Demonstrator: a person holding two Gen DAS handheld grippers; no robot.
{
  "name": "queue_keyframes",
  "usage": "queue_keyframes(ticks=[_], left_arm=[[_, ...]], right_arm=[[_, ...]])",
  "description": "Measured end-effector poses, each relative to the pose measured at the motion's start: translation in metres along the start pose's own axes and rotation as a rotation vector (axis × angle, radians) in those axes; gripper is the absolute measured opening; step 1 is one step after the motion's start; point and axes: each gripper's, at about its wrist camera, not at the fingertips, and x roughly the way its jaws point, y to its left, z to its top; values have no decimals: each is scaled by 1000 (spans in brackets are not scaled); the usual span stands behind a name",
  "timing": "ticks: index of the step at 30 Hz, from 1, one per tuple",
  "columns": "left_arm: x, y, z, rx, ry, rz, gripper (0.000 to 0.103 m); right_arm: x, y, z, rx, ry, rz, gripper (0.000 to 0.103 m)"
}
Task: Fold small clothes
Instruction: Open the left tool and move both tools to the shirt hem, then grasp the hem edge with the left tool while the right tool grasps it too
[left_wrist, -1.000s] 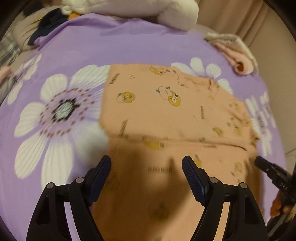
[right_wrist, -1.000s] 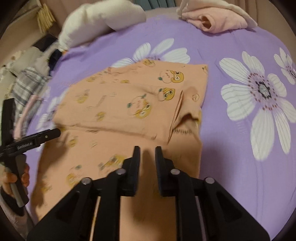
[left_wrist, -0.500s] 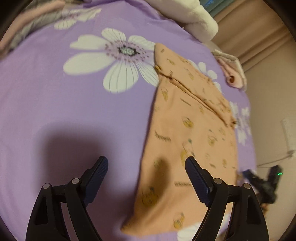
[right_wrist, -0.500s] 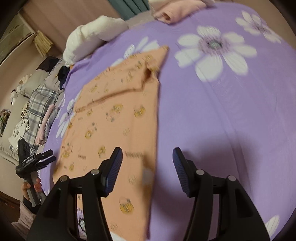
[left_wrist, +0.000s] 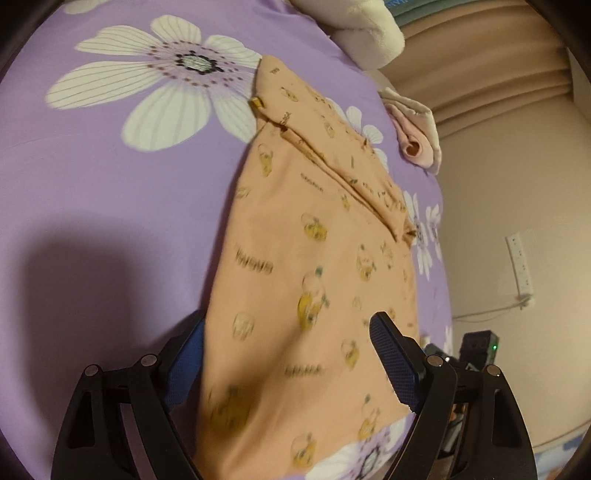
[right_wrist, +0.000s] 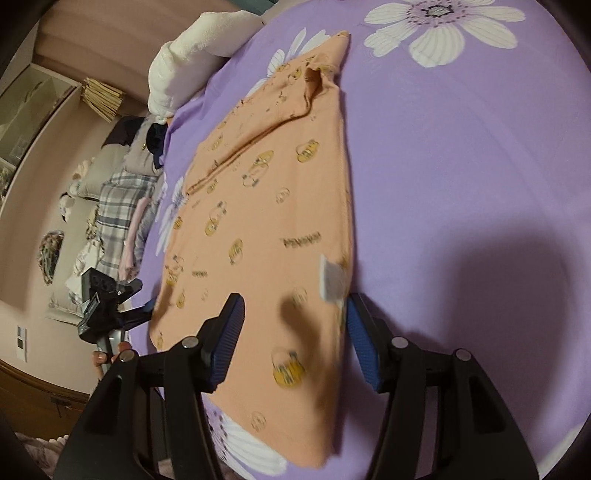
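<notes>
Nearest to us, the left gripper (left_wrist: 286, 354) stands wide, its jaws spread to either side of the near end of the orange garment (left_wrist: 317, 280); its left finger (left_wrist: 184, 362) sits partly behind the cloth's edge, and we cannot tell whether either pad touches the fabric. The right gripper (right_wrist: 291, 332) has just been opening and now stands about half spread, with the same garment's near corner and its white label (right_wrist: 332, 278) between the jaws, the pads apart from the cloth as far as we can see. In the right wrist view the other gripper shows at the left, a hand (right_wrist: 107, 356) on its grip.

The garment (printed with small yellow cartoon figures) lies flat on the purple flowered bedspread (left_wrist: 110, 192), its far part folded back over itself. Beyond it, at the bed's far edge, we see a white rolled blanket (left_wrist: 365, 29) and a pink folded cloth (left_wrist: 417, 144), well apart from the garment. A pile of plaid laundry (right_wrist: 122, 199) lies off the bed's side.
</notes>
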Motion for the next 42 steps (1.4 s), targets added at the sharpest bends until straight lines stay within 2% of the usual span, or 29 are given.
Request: queue_keyframes(ticks=[6,9,12,15,21,24,26,28,33,34,37,42], left_arm=[[12,-2,16,-33,2,-50,85],[7,-1,7,-14,16,-55,77],[-2,4,-9,3,35,-58,73],[-11,10,-23,-12,45,-89,72],[-20,13,-46,-43,75,-161,72],[-16,9,-45,-39,80,-158,72],[-11,7,-39,-54,74,-155,64],[-4,9,-35,-70,82,-132,43],[4,19,-33,-137,79,-130,18],[2,20,-34,-142,76,-119,13],[-3,24,-40,-163,75,-111,5],[-12,18,-45,-158,64,-148,4]], right_arm=[[19,3,22,20,-12,50,57],[20,0,25,34,-10,79,54],[17,-2,15,36,14,109,47],[11,-5,0,37,43,134,42],[2,-4,-31,43,95,178,42],[4,1,-37,35,99,181,41],[10,2,-34,47,96,186,40],[14,4,-30,49,86,183,37],[25,6,-25,49,71,158,14],[26,6,-25,50,69,152,13],[21,8,-26,30,50,138,9],[13,11,-26,33,17,167,6]])
